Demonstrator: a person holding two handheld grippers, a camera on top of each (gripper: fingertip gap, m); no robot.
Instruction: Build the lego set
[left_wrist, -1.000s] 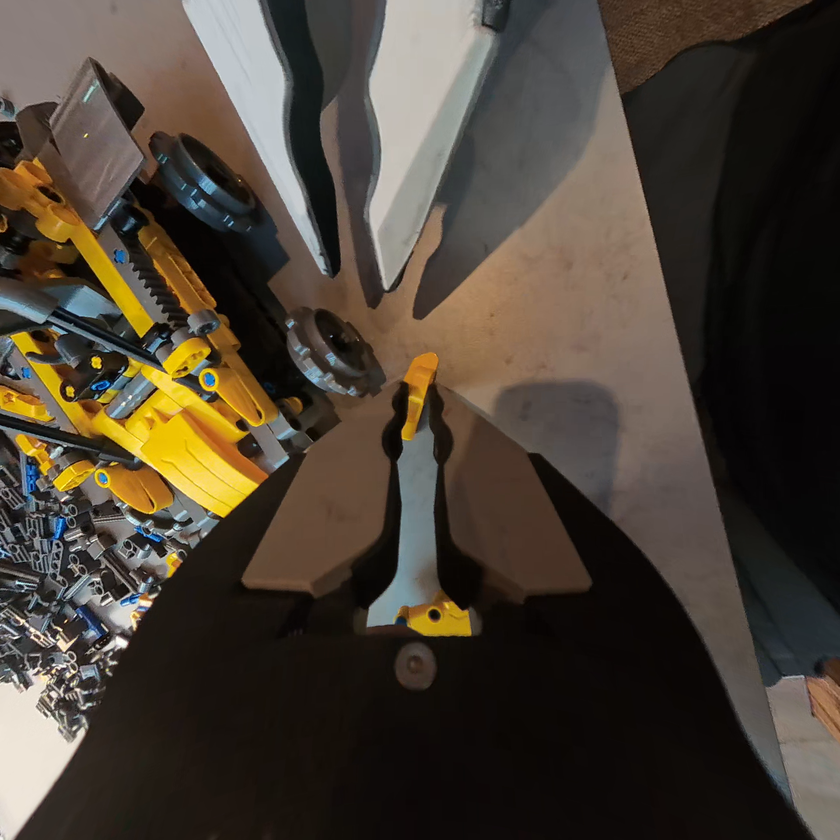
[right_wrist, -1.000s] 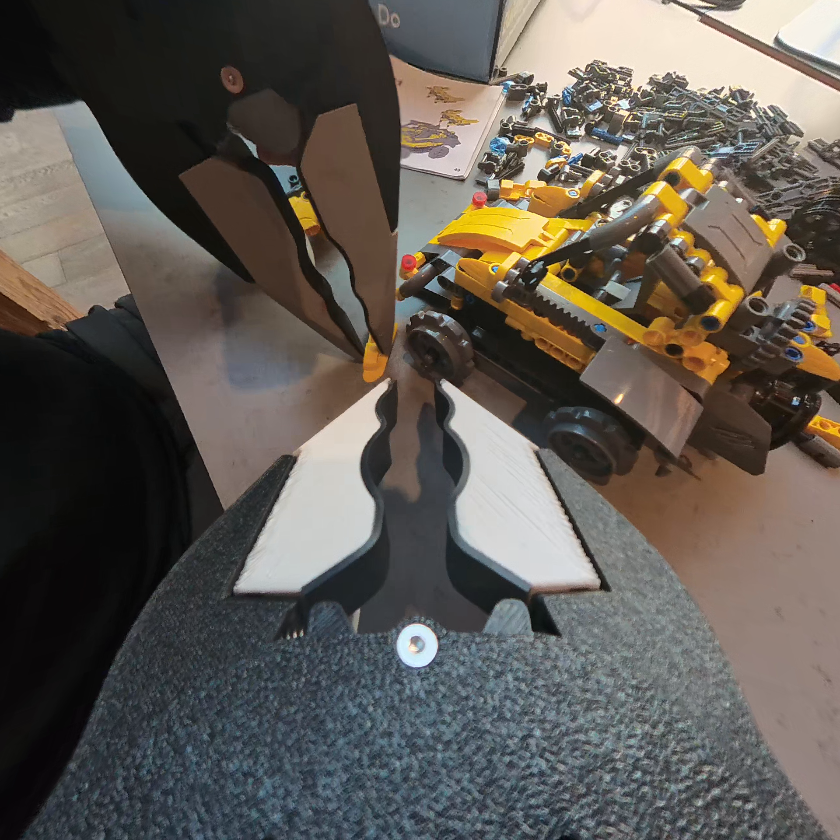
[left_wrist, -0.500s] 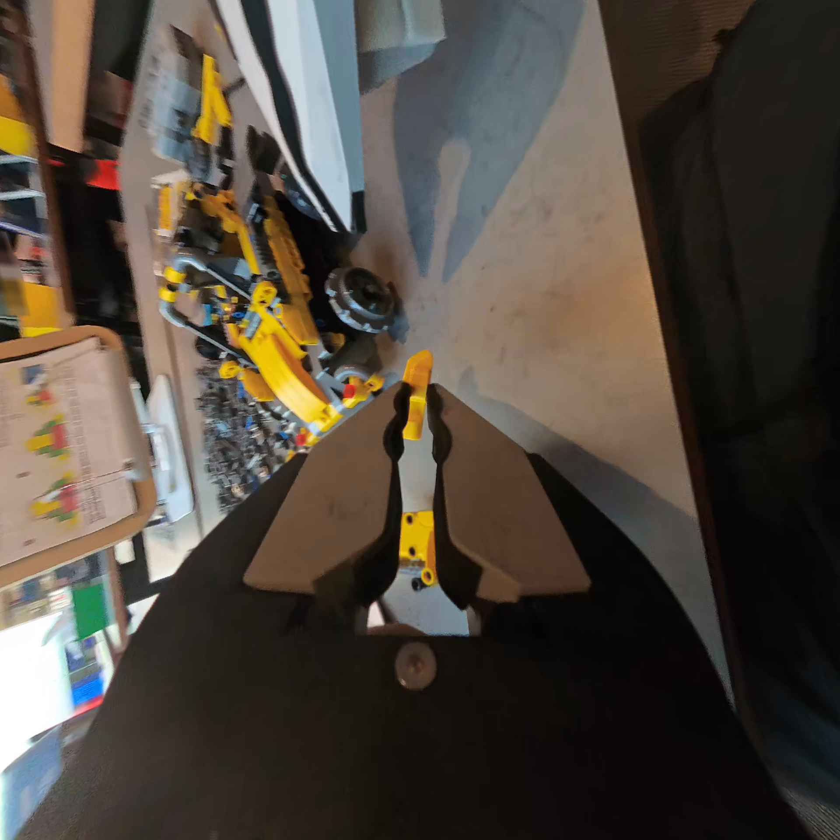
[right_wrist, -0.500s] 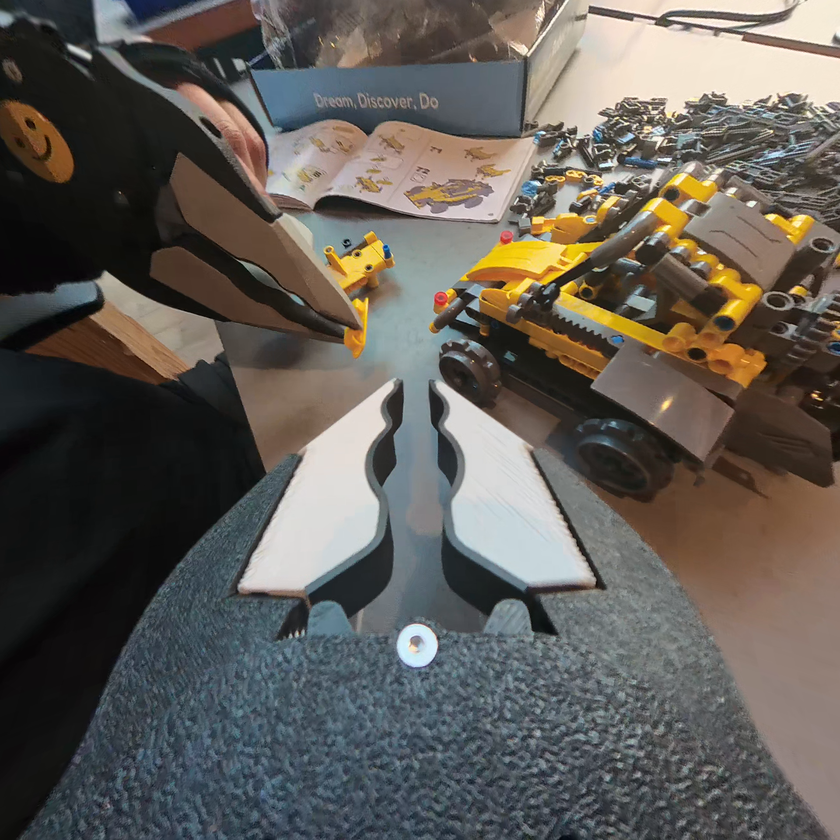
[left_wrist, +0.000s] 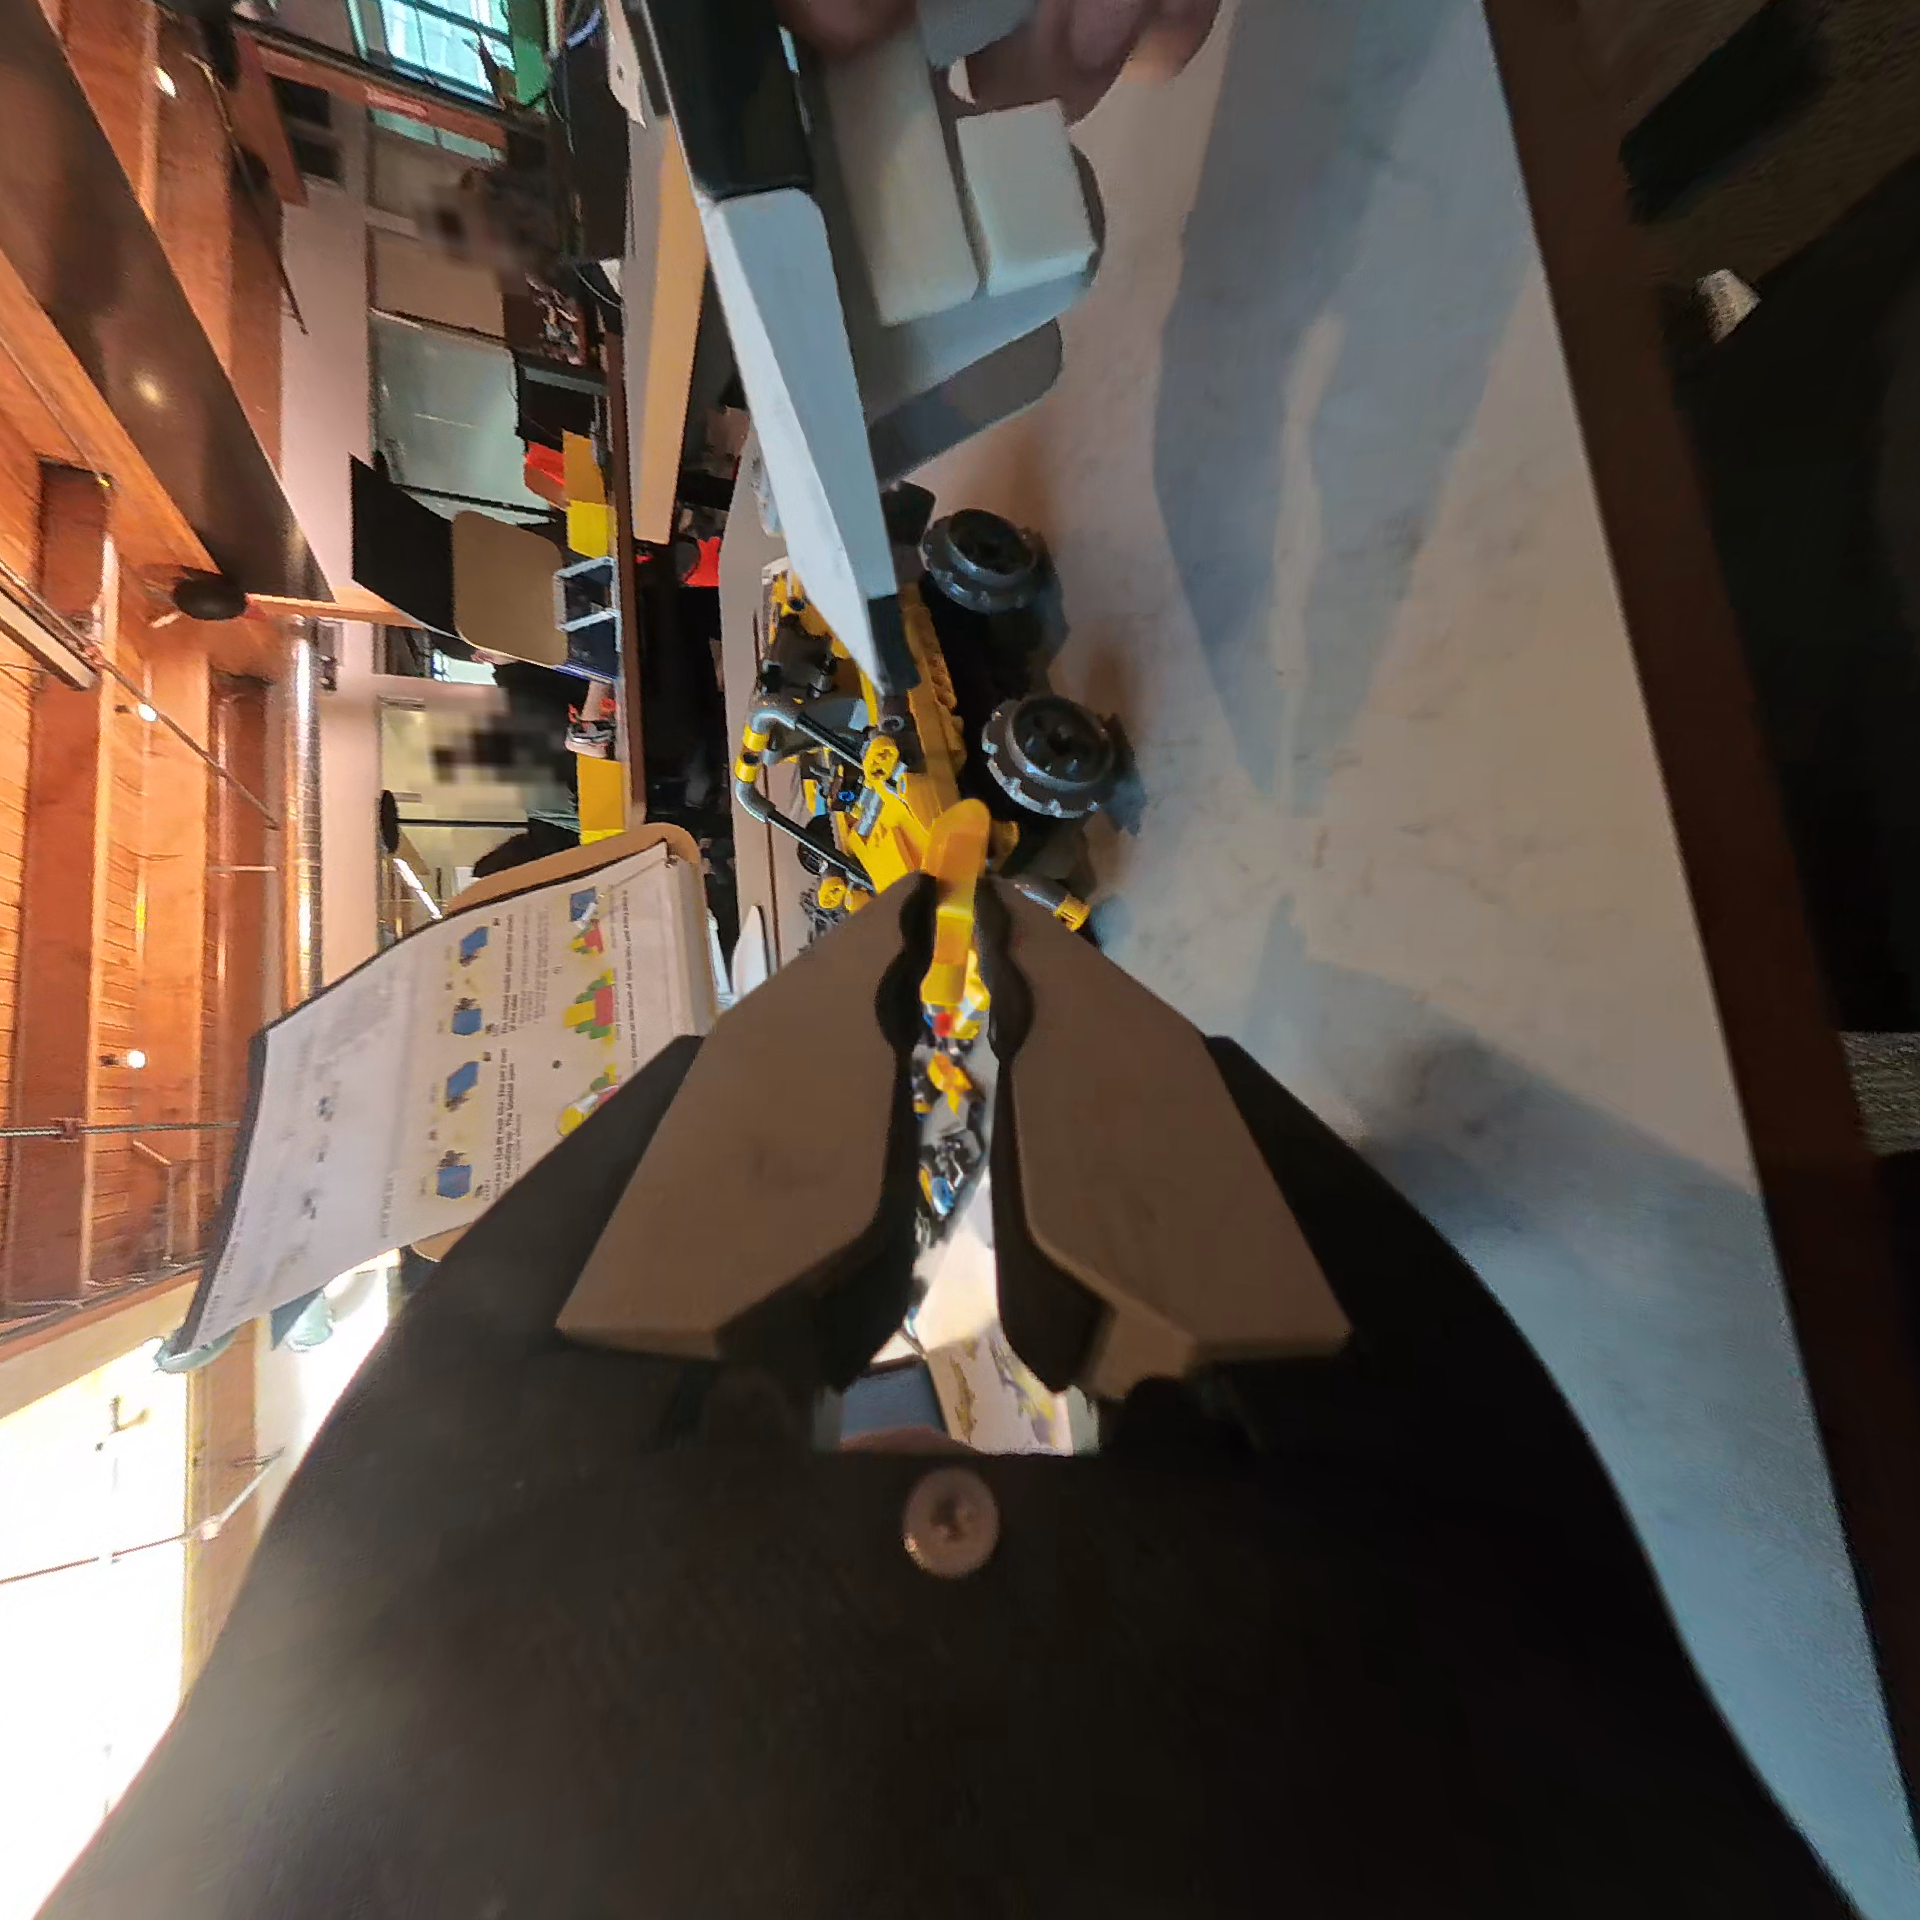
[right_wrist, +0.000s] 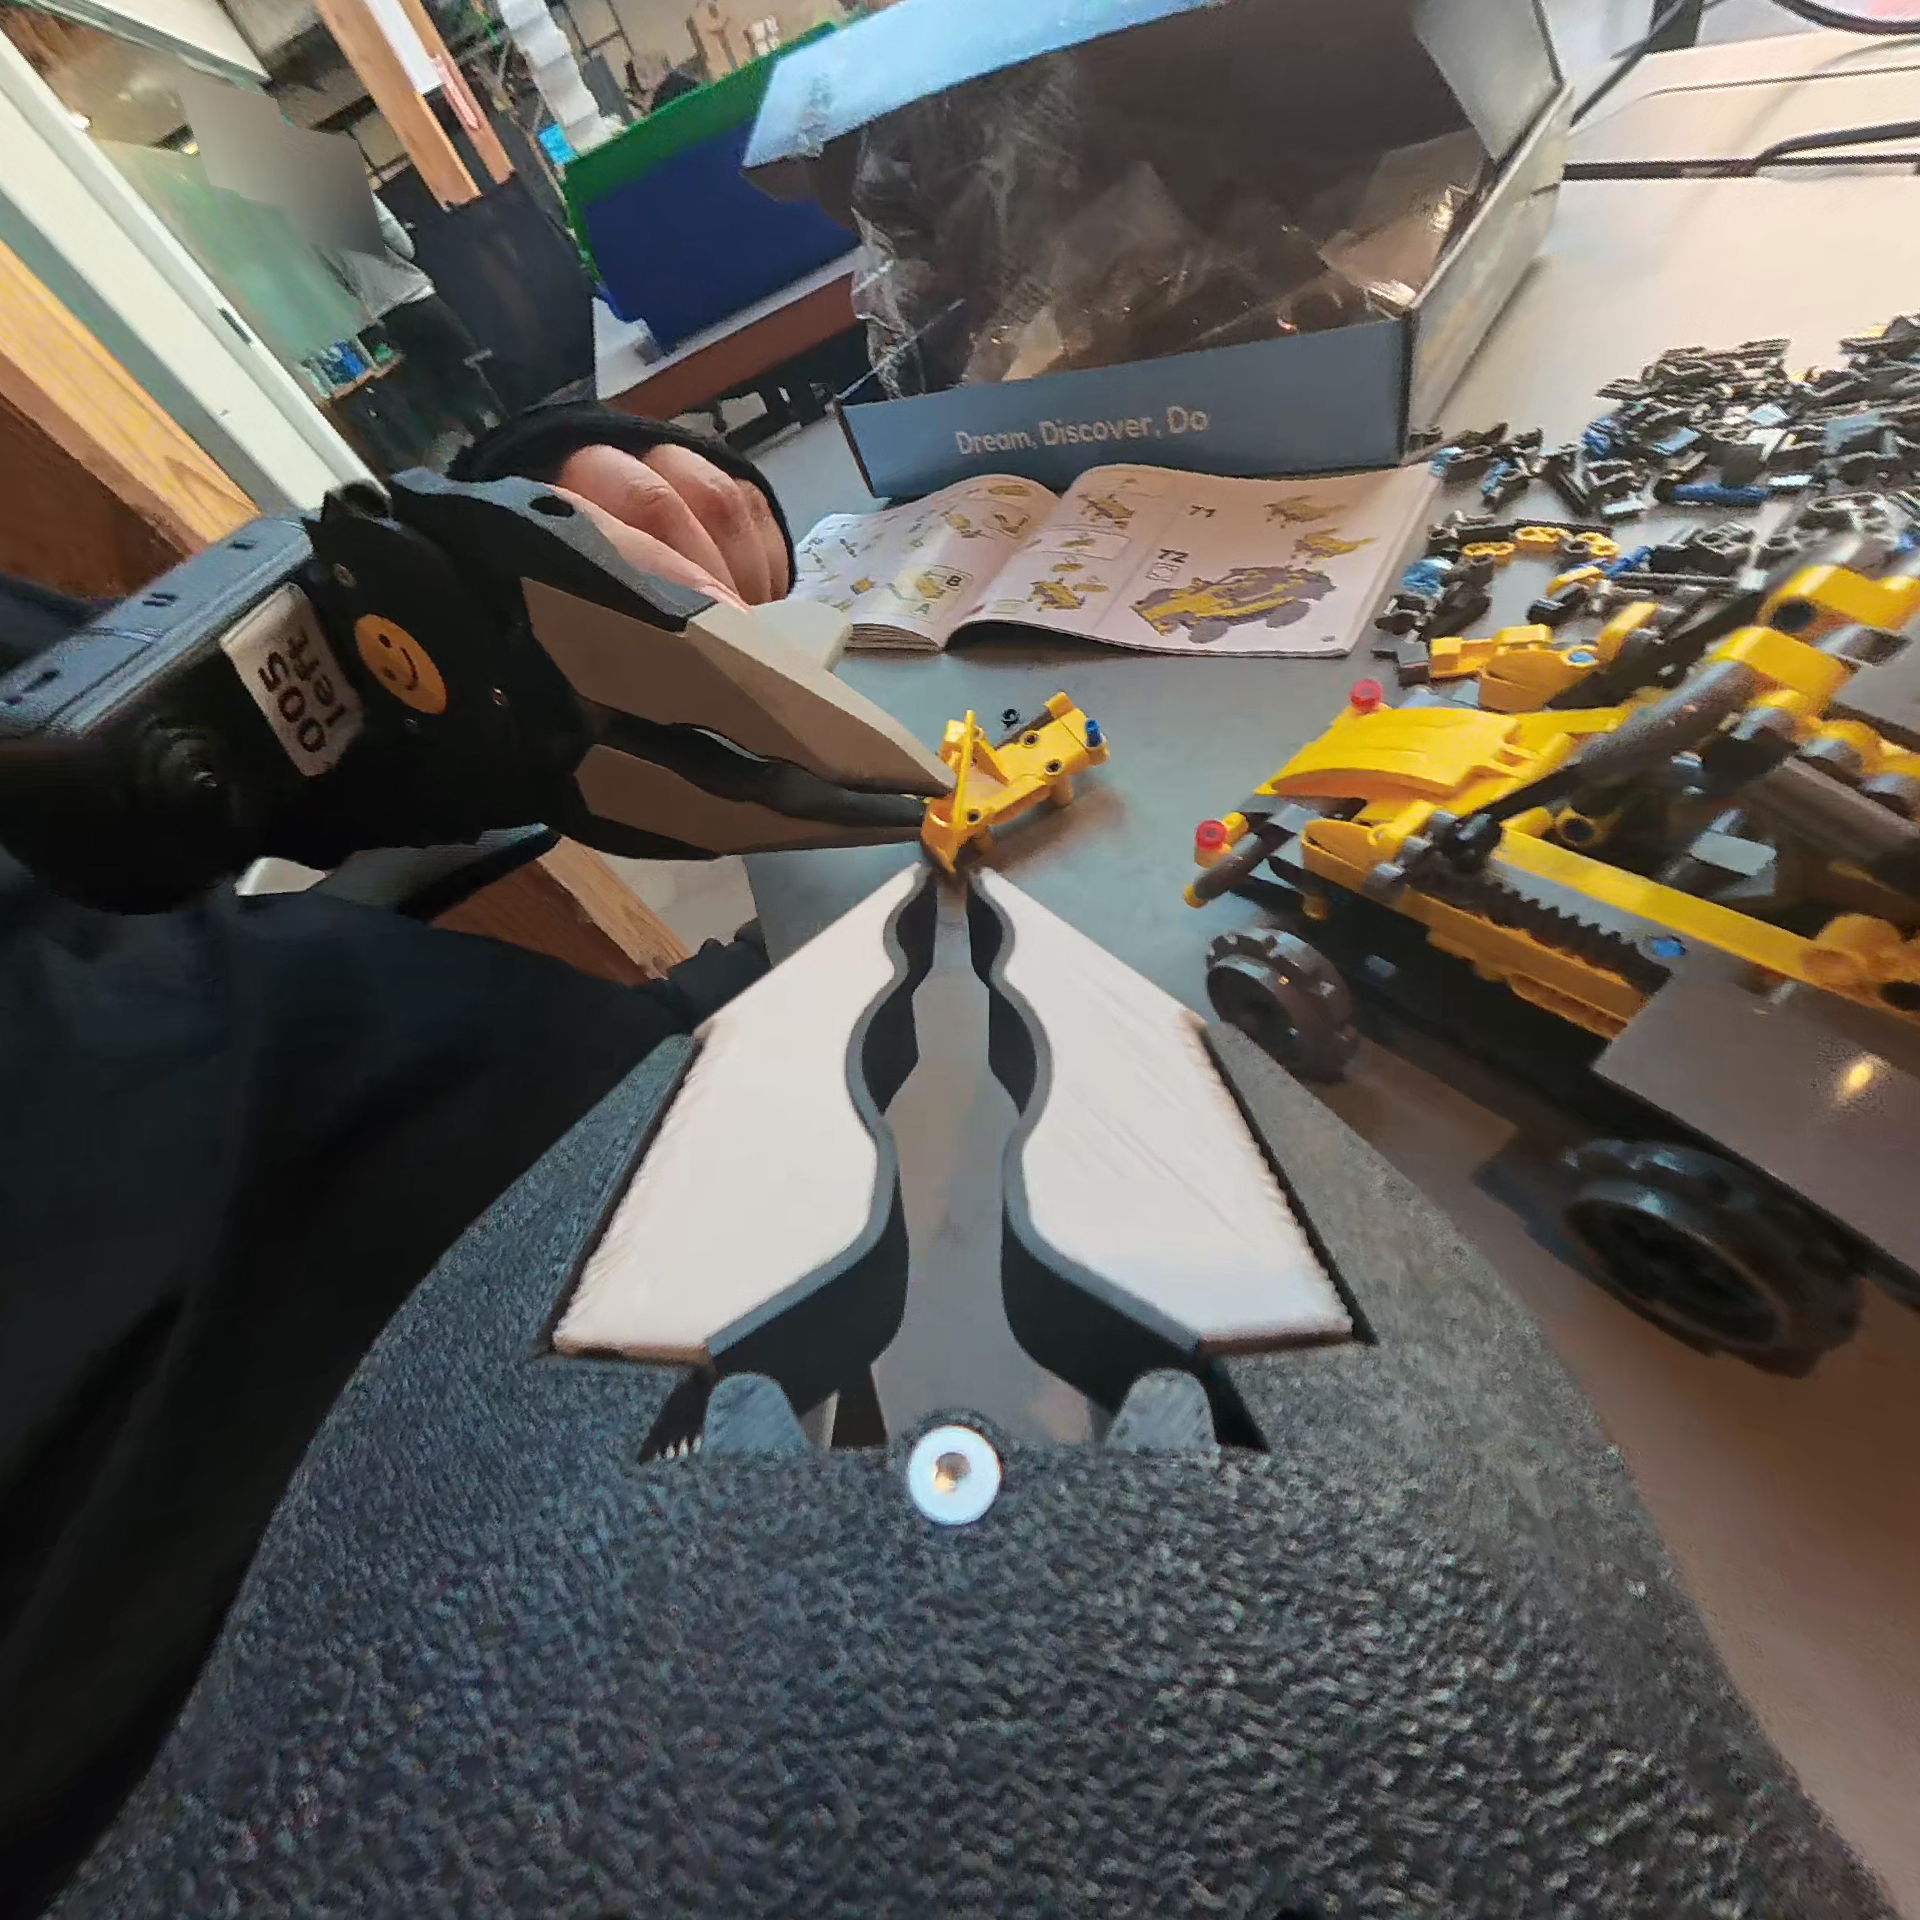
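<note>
Pinching yellow piece (left_wrist: 951, 883), left tool (left_wrist: 951, 899); right tool's (right_wrist: 951, 878) grip unclear

A grey table (right_wrist: 1714, 1455) carries a yellow brick-built vehicle (right_wrist: 1558, 894), an open instruction booklet (right_wrist: 1122, 561), a dark cardboard box (right_wrist: 1132, 436), loose small parts (right_wrist: 1714, 447) and a small yellow subassembly (right_wrist: 1029, 764).

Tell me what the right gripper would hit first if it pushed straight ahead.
Probably the yellow piece pinched in the left gripper, just beyond the right gripper. Depth is unclear, so they may already touch.

Brick vehicle (right_wrist: 1621, 883) right of small subassembly (right_wrist: 1023, 774); booklet (right_wrist: 1122, 566) behind; box (right_wrist: 1143, 312) farther back.
</note>
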